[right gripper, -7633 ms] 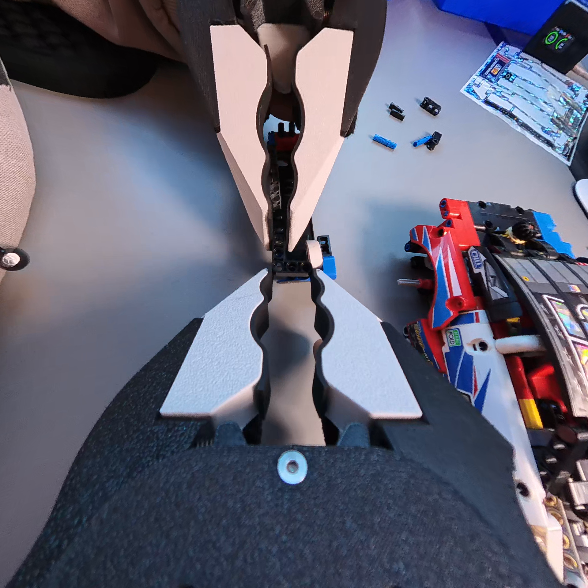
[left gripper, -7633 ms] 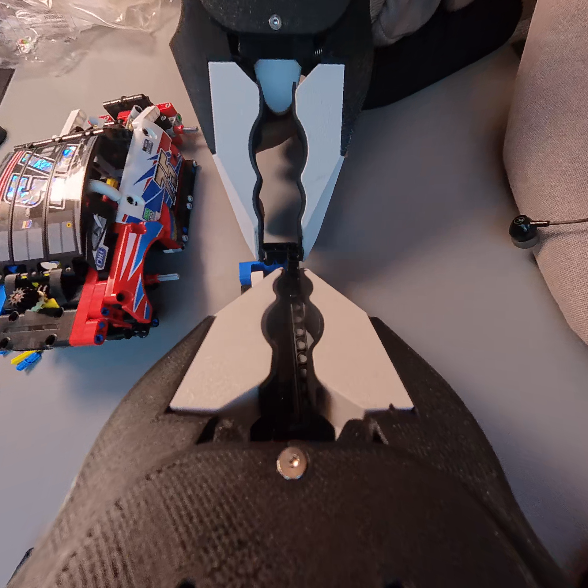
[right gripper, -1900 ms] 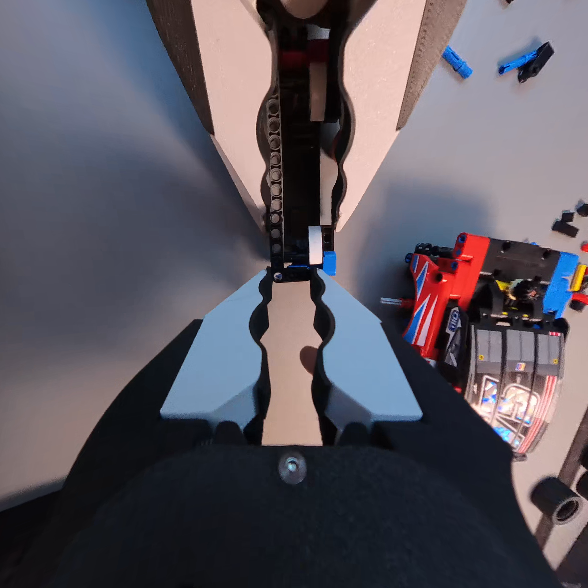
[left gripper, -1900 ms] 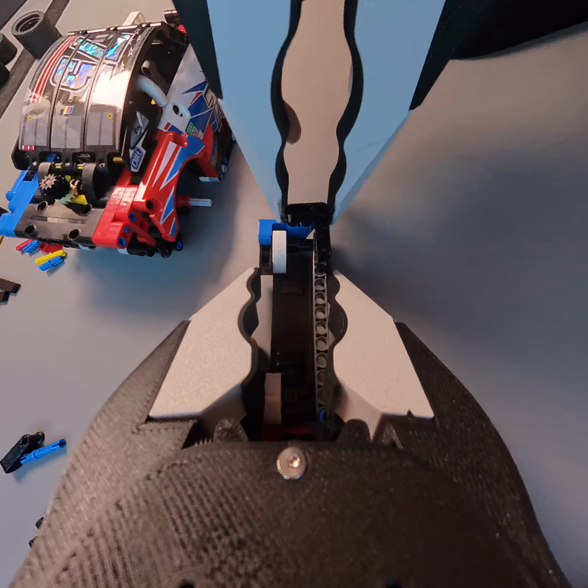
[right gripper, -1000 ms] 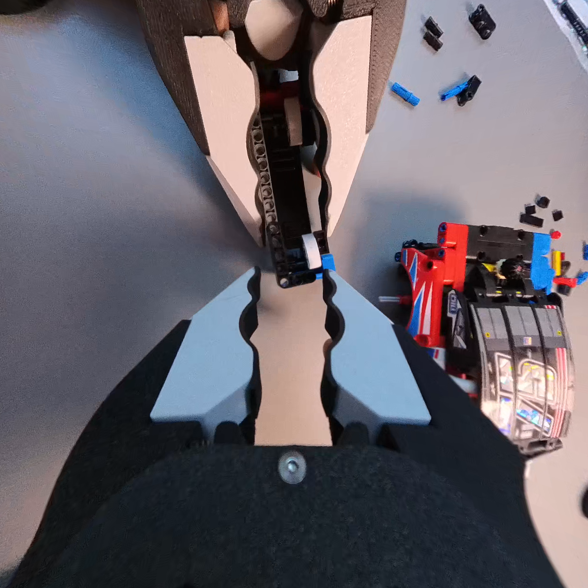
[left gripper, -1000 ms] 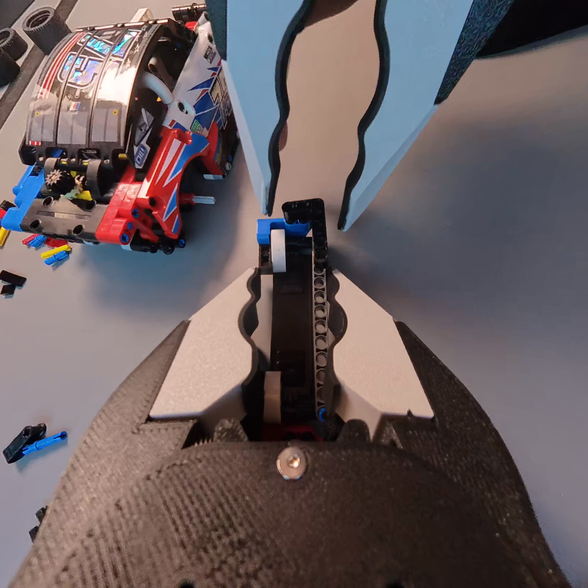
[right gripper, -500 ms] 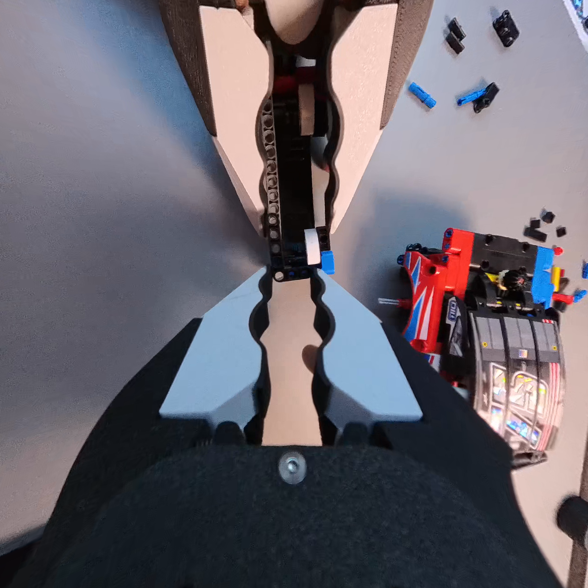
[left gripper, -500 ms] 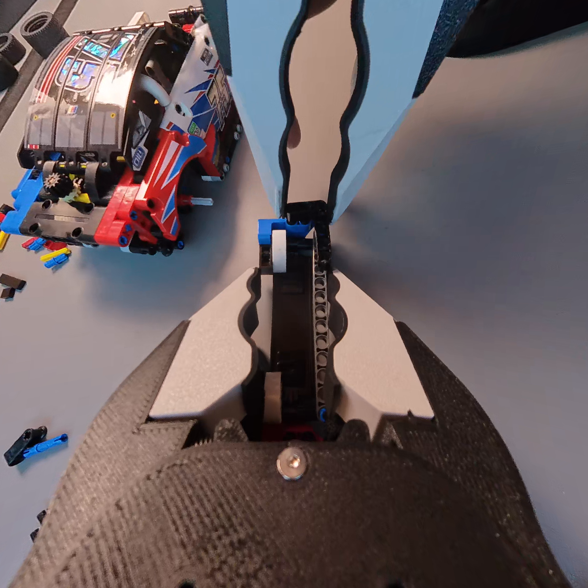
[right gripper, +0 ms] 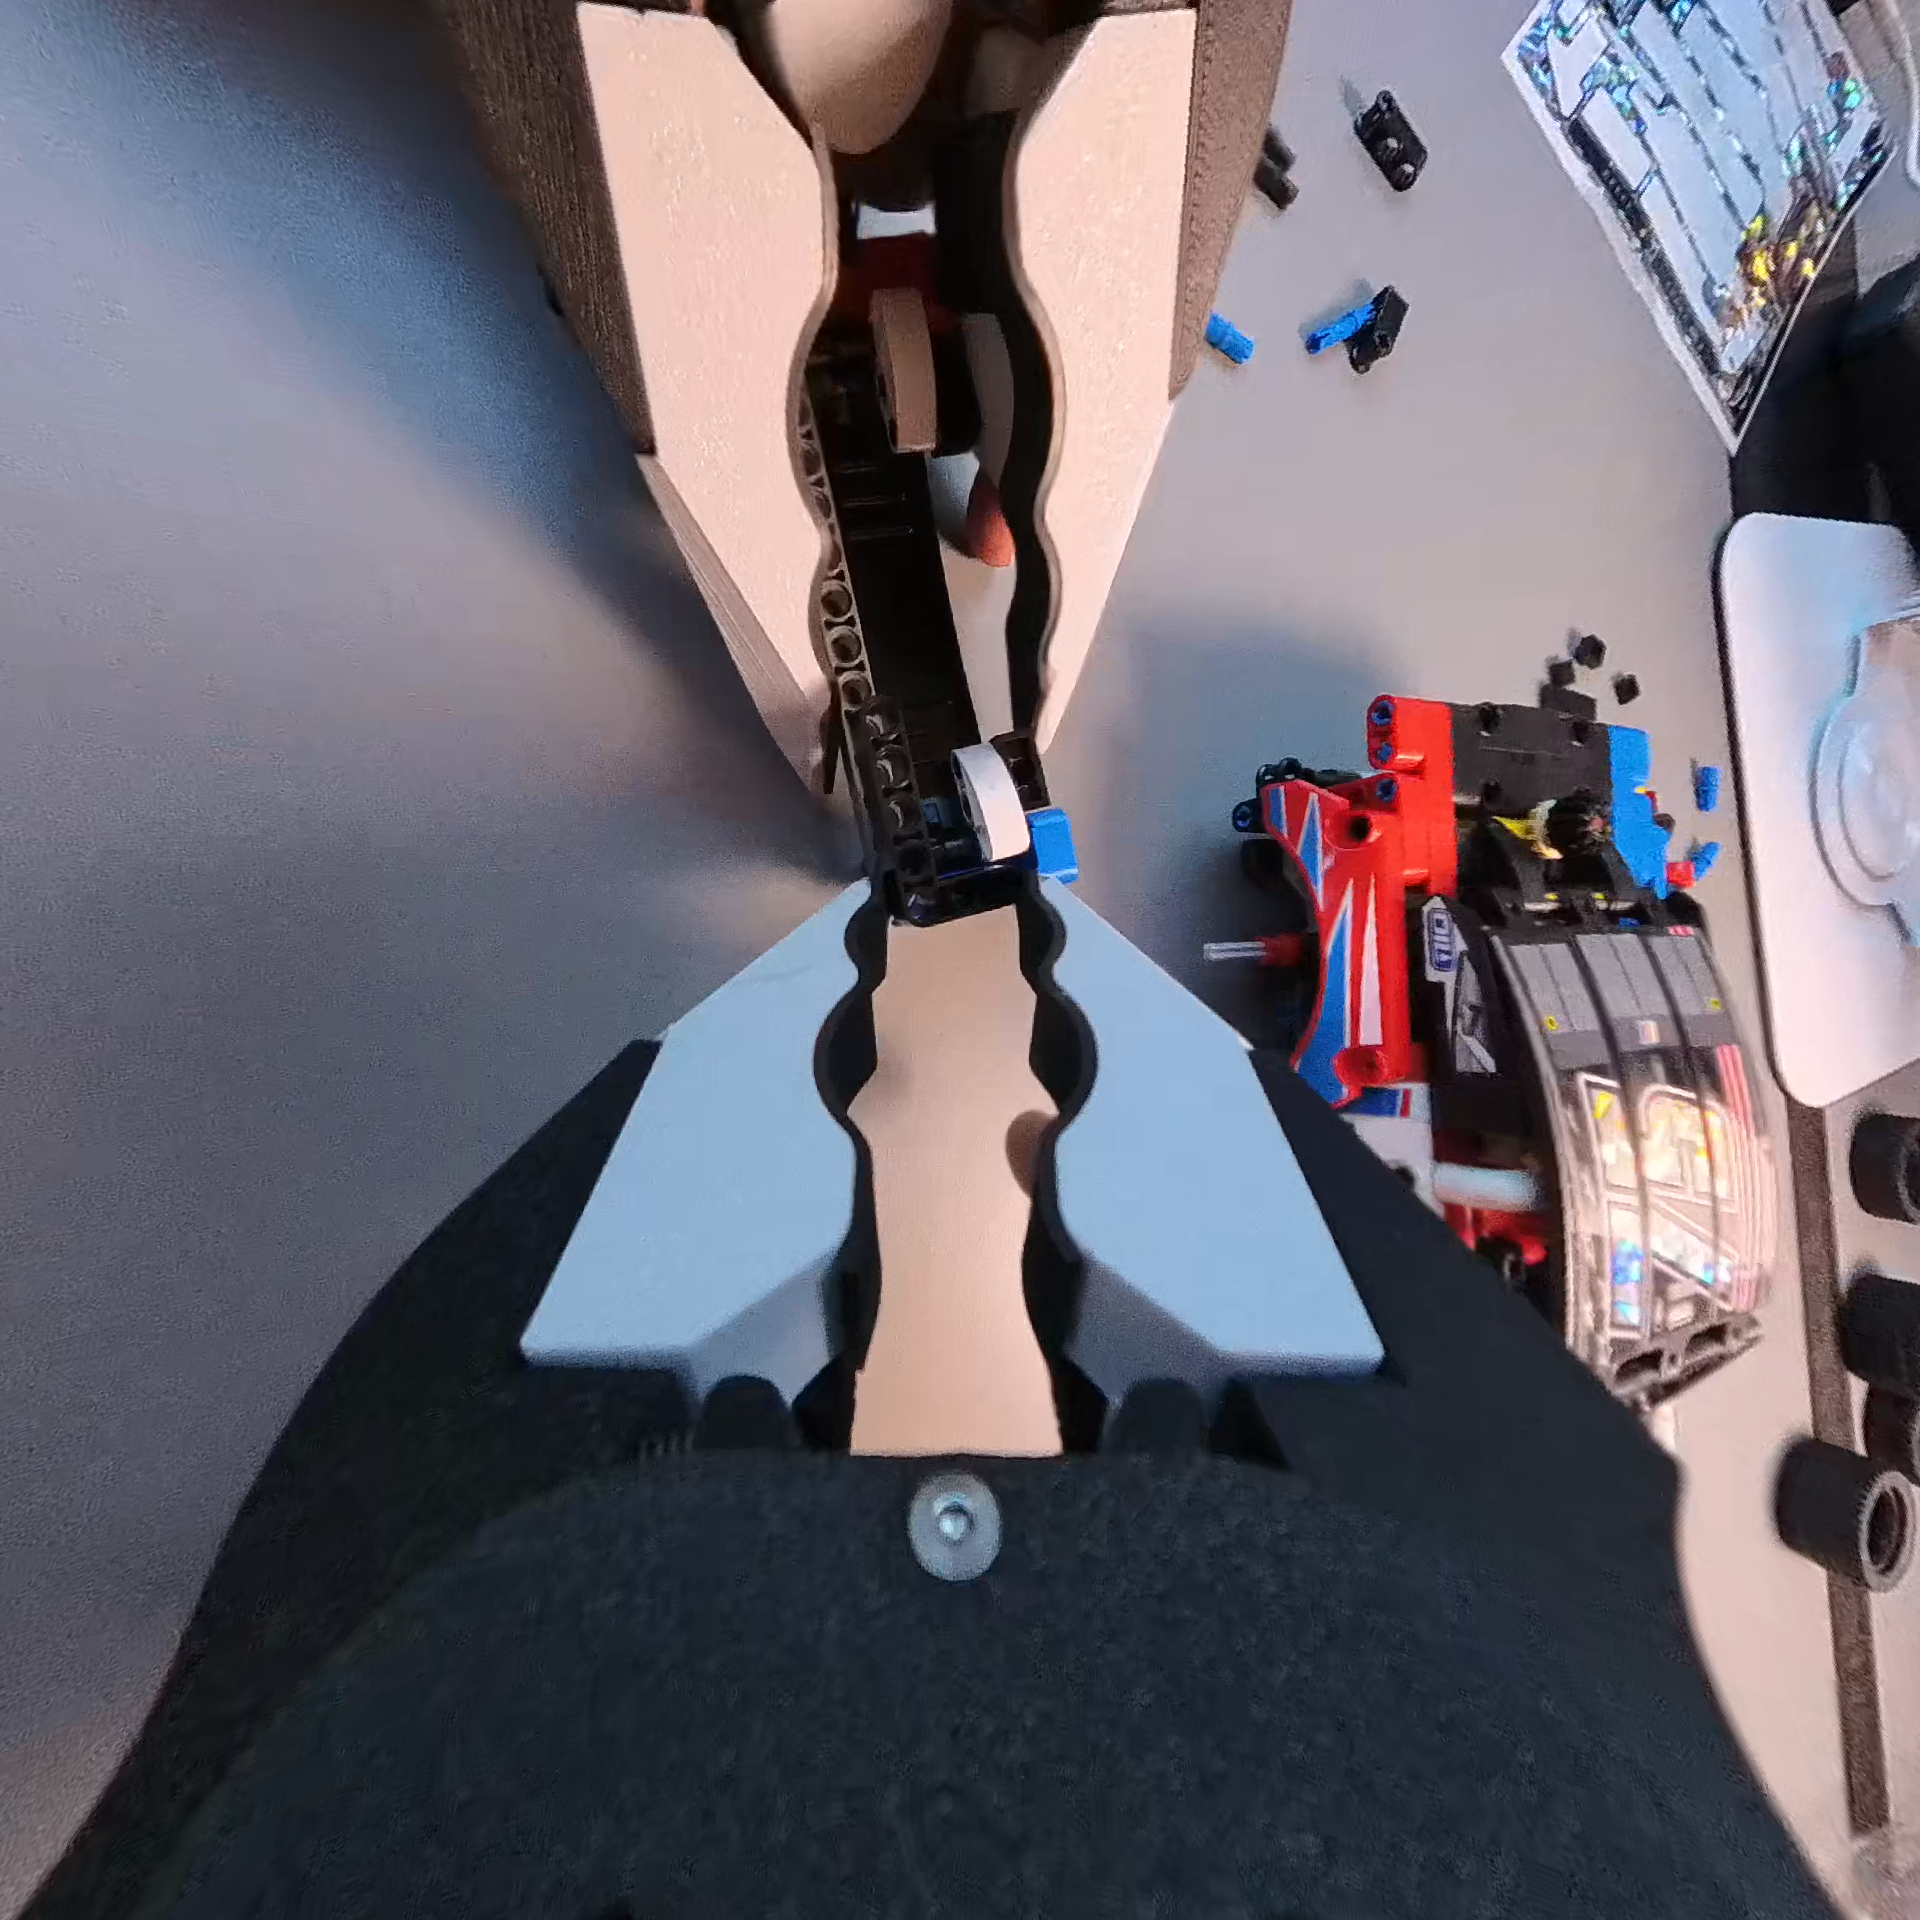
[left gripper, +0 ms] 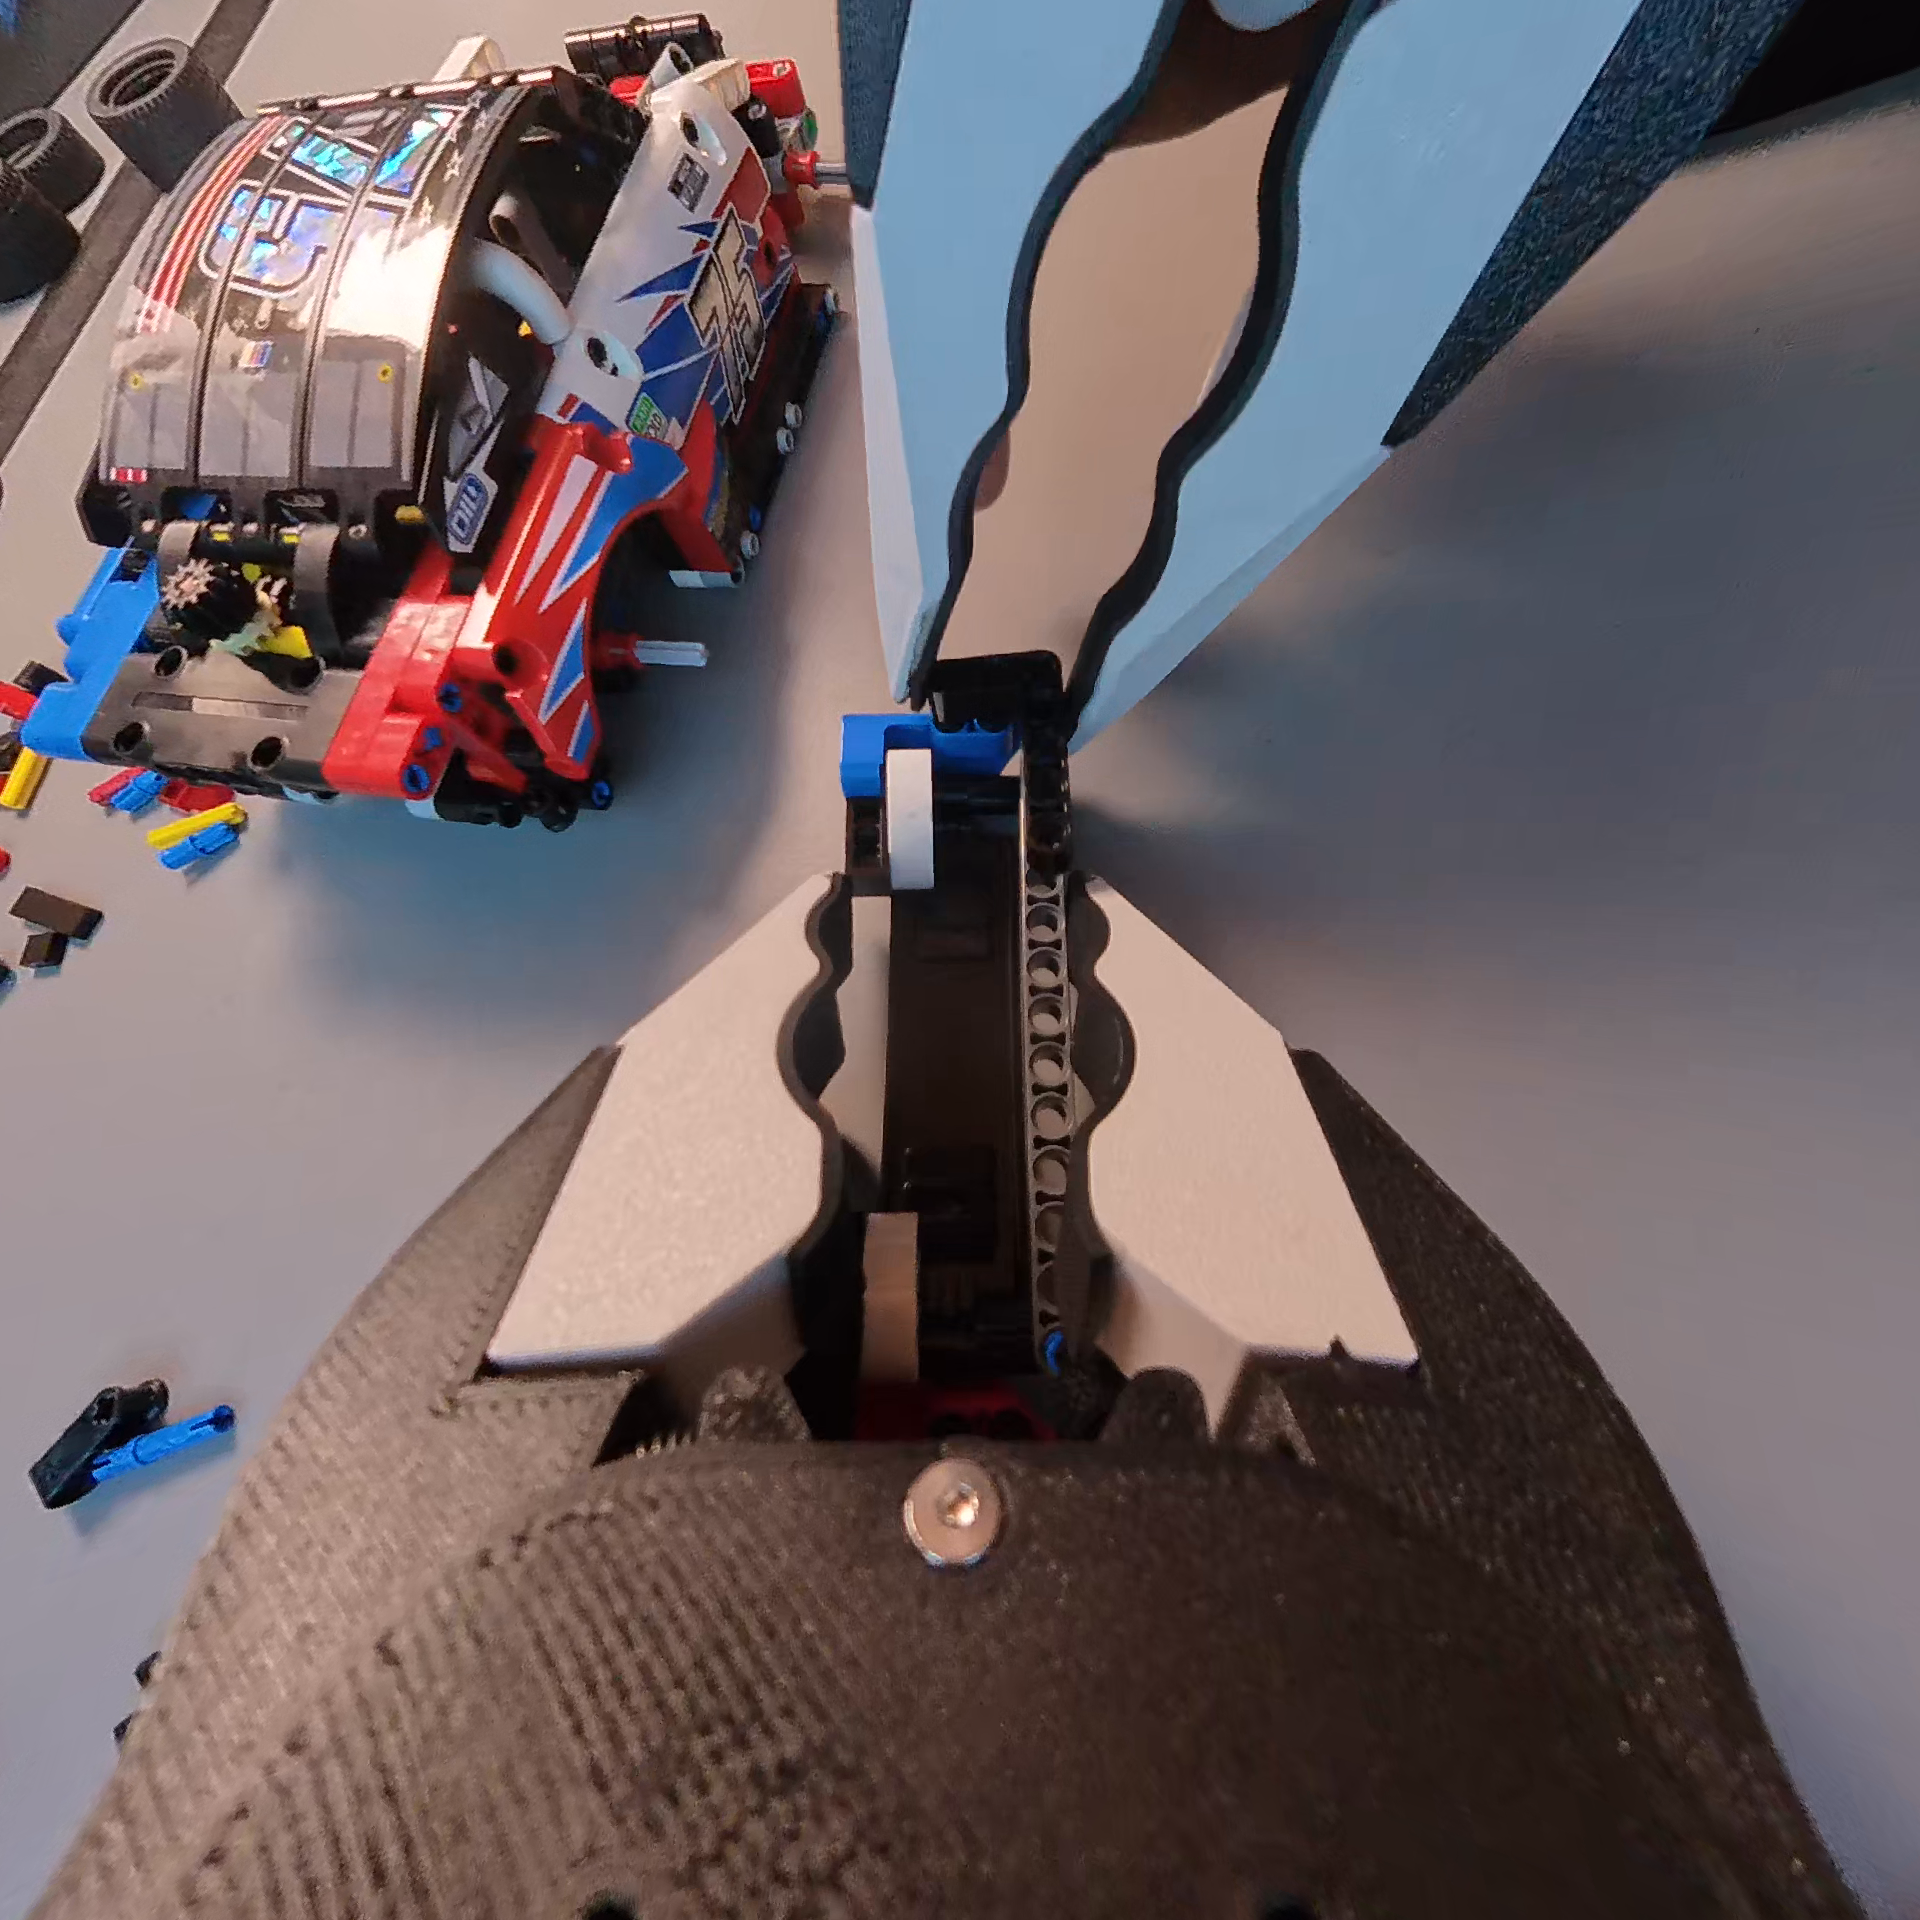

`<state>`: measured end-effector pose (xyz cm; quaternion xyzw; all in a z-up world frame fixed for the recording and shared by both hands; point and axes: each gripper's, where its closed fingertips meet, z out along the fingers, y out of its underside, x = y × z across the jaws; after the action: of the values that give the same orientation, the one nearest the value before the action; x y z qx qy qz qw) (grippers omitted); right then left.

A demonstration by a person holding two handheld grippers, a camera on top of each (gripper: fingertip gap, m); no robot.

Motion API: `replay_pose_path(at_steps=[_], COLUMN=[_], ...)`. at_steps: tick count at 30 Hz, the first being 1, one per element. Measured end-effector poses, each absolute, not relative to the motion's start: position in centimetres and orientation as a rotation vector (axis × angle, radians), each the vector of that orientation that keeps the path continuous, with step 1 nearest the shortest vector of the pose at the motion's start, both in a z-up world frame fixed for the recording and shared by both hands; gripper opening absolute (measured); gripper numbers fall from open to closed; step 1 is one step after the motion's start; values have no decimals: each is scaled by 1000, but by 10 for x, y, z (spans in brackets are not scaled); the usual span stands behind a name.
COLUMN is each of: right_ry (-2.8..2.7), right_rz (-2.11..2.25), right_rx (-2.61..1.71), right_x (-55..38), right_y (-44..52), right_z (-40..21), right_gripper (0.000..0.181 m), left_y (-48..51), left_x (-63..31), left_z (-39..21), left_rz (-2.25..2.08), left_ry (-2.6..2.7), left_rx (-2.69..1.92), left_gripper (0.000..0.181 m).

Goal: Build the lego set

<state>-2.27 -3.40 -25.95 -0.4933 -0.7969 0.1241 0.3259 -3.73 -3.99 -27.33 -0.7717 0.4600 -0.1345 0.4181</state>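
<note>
A long black lego assembly (left gripper: 977,1039) with a perforated beam, a white round piece and a blue end piece is held above the grey table. My left gripper (left gripper: 966,894) is shut on its length. My right gripper (left gripper: 995,691) faces it from the far side, with its tips closed on the assembly's black end frame. In the right wrist view the assembly (right gripper: 894,623) runs from my right gripper (right gripper: 951,899) up into the left gripper (right gripper: 935,748). The red, white and blue car body (left gripper: 416,416) lies on the table to the left; it also shows in the right wrist view (right gripper: 1507,987).
Black tyres (left gripper: 135,104) lie beyond the car; they also show in the right wrist view (right gripper: 1849,1517). Small loose pins and connectors (left gripper: 125,1439) are scattered on the table (right gripper: 1351,322). A sticker sheet (right gripper: 1714,156) and a white tray (right gripper: 1818,831) sit at the right. My left and right fingertips are right by each other.
A second ago my right gripper stood open off the assembly's end. It has closed on the black end frame, and the assembly now sits tilted in the right wrist view.
</note>
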Motion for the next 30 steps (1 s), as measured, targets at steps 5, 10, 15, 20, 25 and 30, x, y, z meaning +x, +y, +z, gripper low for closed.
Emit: replay_pose_path(at_steps=[5, 10, 15, 20, 25, 30], right_ry=[-2118, -2169, -2280, -2283, -2218, -2118], right_rz=[559, 634, 597, 568, 525, 568], right_rx=[-1346, -1192, -1157, -1122, -1082, -1110], right_x=[-21, -23, -23, -24, -26, -26], right_y=[-46, -54, -53, -55, -55, -54], right_z=[-254, -238, -251, -255, -256, -256], right_gripper=[37, 20, 8, 6, 6, 6], left_y=[-42, -43, -44, -44, -44, -44], left_x=[-37, -37, -36, -37, -37, -37], left_z=[-273, -272, -272, -273, -274, -274], left_rz=[-327, -319, -323, -337, -378, -376], left_ry=[1172, 1195, 1205, 1197, 1183, 1184], left_rx=[-1915, -1888, -1885, -1903, -1931, -1929], left_gripper=[39, 39, 39, 39, 40, 40])
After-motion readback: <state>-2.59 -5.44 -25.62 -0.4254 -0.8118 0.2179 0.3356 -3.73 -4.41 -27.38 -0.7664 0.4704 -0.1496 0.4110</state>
